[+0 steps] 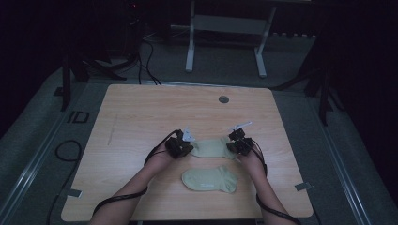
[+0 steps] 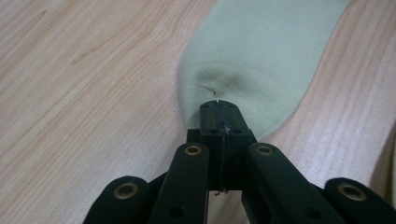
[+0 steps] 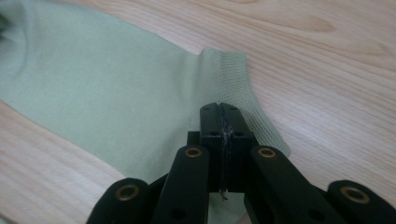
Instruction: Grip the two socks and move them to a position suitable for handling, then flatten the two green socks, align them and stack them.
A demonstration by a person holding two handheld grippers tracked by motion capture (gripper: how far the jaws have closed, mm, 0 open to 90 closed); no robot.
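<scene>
Two pale green ankle socks lie on the wooden table [image 1: 141, 112]. The far sock [image 1: 212, 147] stretches sideways between my two grippers. My left gripper [image 1: 180, 147] sits at its left end. In the left gripper view the jaws [image 2: 218, 105] are shut on the toe of this sock [image 2: 261, 51], and the fabric puckers just ahead of the tips. My right gripper [image 1: 238, 146] sits at the right end. In the right gripper view its jaws [image 3: 219, 108] are shut on the ribbed cuff [image 3: 229, 74] of the sock [image 3: 107, 93]. The near sock [image 1: 209, 179] lies flat and untouched between the forearms.
A round cable hole [image 1: 224, 99] sits near the table's far edge. Cables trail from both grippers off the near edge. Beyond the table stands a white desk frame [image 1: 190, 47] with dark stands on either side. Bare wood surrounds the socks.
</scene>
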